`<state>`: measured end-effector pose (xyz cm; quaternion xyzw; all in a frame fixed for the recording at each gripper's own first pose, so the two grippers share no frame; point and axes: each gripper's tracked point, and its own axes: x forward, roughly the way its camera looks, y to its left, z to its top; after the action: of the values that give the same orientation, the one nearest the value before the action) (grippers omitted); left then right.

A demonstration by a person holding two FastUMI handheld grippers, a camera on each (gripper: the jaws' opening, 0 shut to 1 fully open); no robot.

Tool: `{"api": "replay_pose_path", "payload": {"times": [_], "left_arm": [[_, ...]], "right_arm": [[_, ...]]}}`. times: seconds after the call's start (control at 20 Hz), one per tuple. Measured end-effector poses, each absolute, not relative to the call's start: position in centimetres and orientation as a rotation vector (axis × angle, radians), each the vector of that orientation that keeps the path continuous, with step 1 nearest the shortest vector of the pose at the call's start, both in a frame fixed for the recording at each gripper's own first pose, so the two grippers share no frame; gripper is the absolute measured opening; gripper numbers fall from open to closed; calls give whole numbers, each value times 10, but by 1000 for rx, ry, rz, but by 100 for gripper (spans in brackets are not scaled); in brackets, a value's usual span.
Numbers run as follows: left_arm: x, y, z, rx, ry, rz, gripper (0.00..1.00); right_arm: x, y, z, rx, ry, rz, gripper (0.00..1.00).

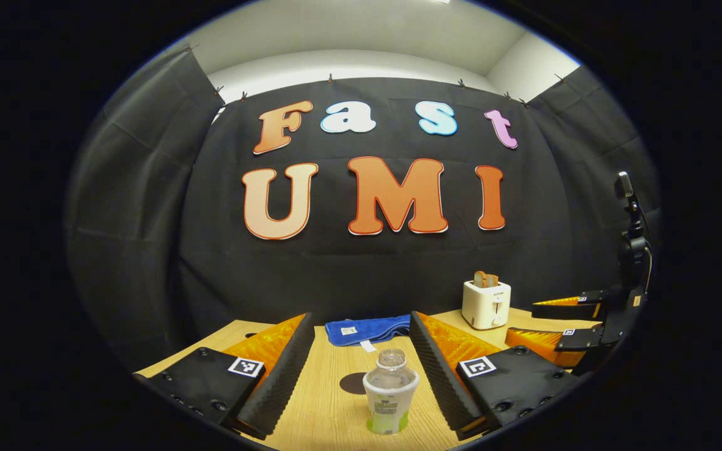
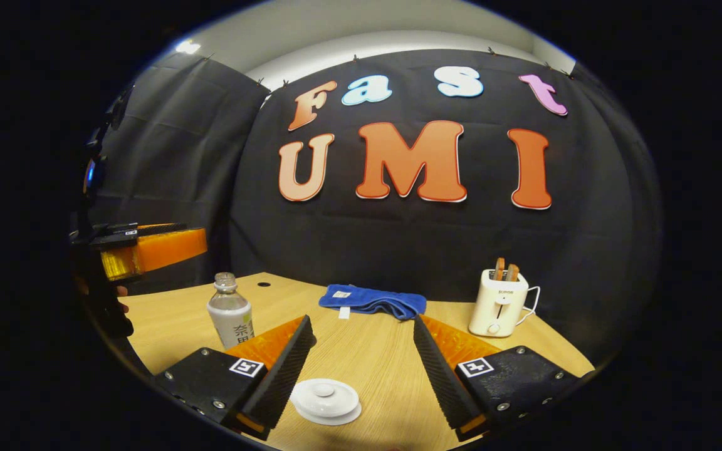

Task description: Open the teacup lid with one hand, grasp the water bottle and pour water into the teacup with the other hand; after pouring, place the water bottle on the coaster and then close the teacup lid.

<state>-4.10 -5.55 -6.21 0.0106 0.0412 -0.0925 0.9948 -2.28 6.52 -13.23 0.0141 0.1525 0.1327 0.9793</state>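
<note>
Currently hovering left gripper (image 1: 358, 369) fingers spread around water bottle (image 1: 390, 391), not touching. Holding right gripper (image 2: 361, 369) spread above teacup lid (image 2: 326, 401).

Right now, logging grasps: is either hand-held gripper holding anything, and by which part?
Nothing is held: both are open, the left around the water bottle, the right above the teacup lid.

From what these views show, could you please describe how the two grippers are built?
Each gripper, left and right, has two wedge-shaped fingers with ribbed inner faces, bolted to flat black plates. Each plate carries a square black-and-white marker tag.
</note>
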Motion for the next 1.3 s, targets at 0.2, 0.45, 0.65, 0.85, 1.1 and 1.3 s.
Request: {"api": "replay_pose_path", "payload": {"times": [0.2, 0.45, 0.65, 0.85, 1.1, 1.3], "left_arm": [[-49, -61, -78, 36, 100, -211, 97], [-55, -69, -108, 70, 145, -233, 97], [-56, -70, -126, 78, 184, -241, 98], [-57, -74, -141, 80, 217, -254, 98], [-57, -78, -161, 87, 258, -264, 98], [-58, -81, -175, 85, 287, -272, 98]], "right_arm": [[-31, 81, -166, 40, 401, 319, 89], [-44, 92, -204, -10, 483, 369, 85], [-48, 100, -224, -30, 533, 396, 75], [-47, 102, -233, -59, 559, 410, 59], [-48, 106, -236, -87, 563, 441, 35], [-46, 105, -238, -59, 574, 443, 26]]}}
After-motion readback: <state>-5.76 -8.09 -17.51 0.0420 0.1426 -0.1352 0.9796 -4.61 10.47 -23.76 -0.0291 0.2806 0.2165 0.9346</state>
